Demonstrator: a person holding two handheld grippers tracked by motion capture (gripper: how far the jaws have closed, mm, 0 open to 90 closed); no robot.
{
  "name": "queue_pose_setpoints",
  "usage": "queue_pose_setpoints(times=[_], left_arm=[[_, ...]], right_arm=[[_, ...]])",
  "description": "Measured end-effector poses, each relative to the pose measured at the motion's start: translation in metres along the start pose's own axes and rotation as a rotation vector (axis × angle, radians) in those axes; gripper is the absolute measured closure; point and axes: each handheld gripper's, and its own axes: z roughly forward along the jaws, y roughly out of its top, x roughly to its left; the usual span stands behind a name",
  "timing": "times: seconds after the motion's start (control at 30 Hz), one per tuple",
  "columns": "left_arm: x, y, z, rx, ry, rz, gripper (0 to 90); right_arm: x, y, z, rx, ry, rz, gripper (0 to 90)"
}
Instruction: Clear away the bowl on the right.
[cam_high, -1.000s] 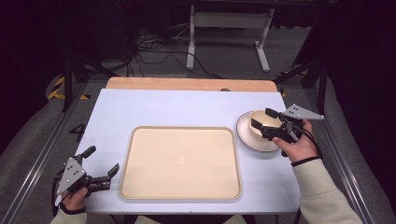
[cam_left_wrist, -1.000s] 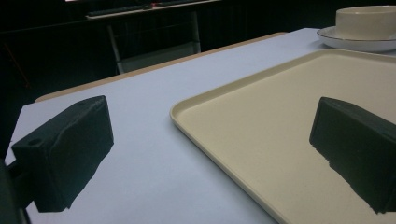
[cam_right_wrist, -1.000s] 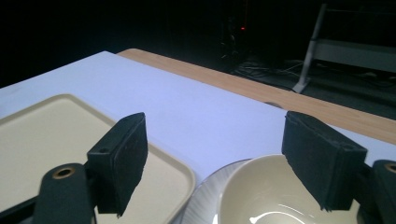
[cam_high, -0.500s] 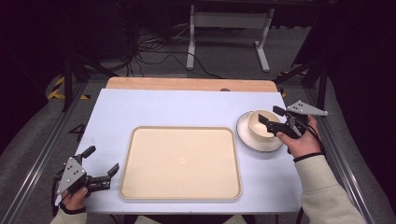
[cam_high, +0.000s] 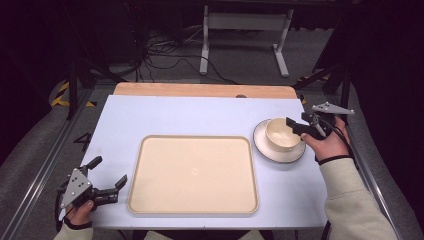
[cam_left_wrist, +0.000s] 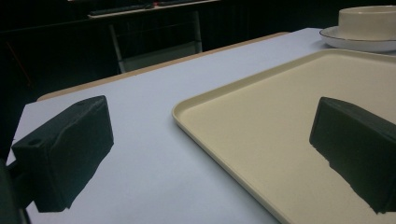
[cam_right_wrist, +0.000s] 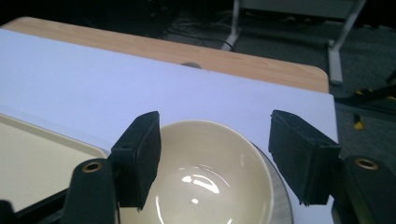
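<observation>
A cream bowl (cam_high: 280, 134) stands on a dark-rimmed plate (cam_high: 272, 153) at the right of the pale blue table (cam_high: 175, 115). My right gripper (cam_high: 296, 126) hovers at the bowl's right rim, pointing left. Its jaws have just been closing, but they still stand apart and press on nothing. In the right gripper view the bowl (cam_right_wrist: 205, 186) and plate (cam_right_wrist: 281, 198) lie under the right gripper (cam_right_wrist: 215, 128). A cream tray (cam_high: 195, 170) lies mid-table. My left gripper (cam_high: 108, 171) rests open at the tray's near left corner. In the left gripper view the left gripper (cam_left_wrist: 212, 112) straddles the tray's edge (cam_left_wrist: 280, 107).
A wooden strip (cam_high: 200, 90) runs along the table's far edge. Behind it on the dark floor stand a white metal frame (cam_high: 245, 30) and loose cables (cam_high: 160, 50). Bare table surface lies left of and beyond the tray.
The right gripper has drawn back to the right, from over the bowl to its right rim, and its jaws stand narrower. The left gripper has stayed put.
</observation>
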Motion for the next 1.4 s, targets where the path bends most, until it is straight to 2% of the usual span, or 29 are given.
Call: queue_pose_setpoints(times=[0.1, 0.27, 0.33, 0.4, 0.6, 0.63, 1.03, 1.4], left_arm=[[0.0, 0.0, 0.0, -0.001, -0.001, -0.001, 0.2], [0.0, 0.0, 0.0, -0.001, -0.001, 0.0, 0.2], [0.0, 0.0, 0.0, -0.001, -0.001, 0.0, 0.2], [0.0, 0.0, 0.0, -0.001, -0.002, 0.0, 0.2], [0.0, 0.0, 0.0, 0.0, -0.002, 0.0, 0.2], [0.001, 0.0, 0.0, -0.001, -0.004, -0.001, 0.2], [0.001, 0.0, 0.0, -0.002, -0.007, 0.004, 0.2], [0.001, 0.0, 0.0, -0.001, -0.01, 0.004, 0.2]], right_arm=[[-0.004, -0.001, 0.003, 0.027, -0.024, 0.012, 34.9], [-0.009, -0.003, 0.008, 0.066, -0.031, 0.04, 37.1], [-0.013, -0.004, 0.011, 0.094, -0.024, 0.062, 39.5], [-0.016, -0.005, 0.015, 0.127, -0.029, 0.06, 41.6], [-0.022, -0.008, 0.023, 0.162, -0.067, 0.072, 41.8], [-0.025, -0.01, 0.026, 0.183, -0.08, 0.086, 42.7], [-0.033, -0.02, 0.038, 0.23, -0.1, 0.109, 44.8], [-0.037, -0.029, 0.05, 0.304, -0.105, 0.153, 53.4]])
